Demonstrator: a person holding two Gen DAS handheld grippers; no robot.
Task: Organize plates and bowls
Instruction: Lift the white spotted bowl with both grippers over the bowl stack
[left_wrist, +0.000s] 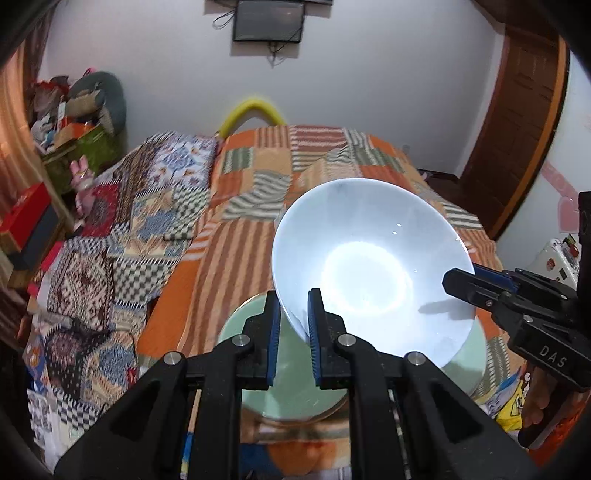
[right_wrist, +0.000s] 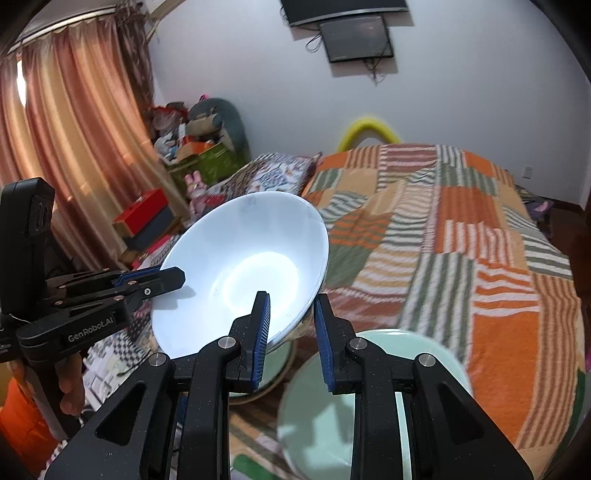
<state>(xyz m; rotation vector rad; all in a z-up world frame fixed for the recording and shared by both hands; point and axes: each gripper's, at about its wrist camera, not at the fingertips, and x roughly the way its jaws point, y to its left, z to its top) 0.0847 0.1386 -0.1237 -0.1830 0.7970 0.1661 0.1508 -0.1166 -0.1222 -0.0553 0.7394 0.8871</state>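
A large white bowl hangs tilted above the bed, held at its rim from two sides. My left gripper is shut on the near edge of the rim, and in the right wrist view it pinches the bowl's left side. My right gripper is shut on the near rim too; the left wrist view shows it clamping the right side. Under the bowl two pale green plates lie on the blanket, one partly hidden by the bowl and the other beside it.
The orange striped patchwork blanket covers the bed. A patterned quilt lies along its left side. Boxes and soft toys pile up by the curtain. A wooden door stands at the right, and a dark screen hangs on the wall.
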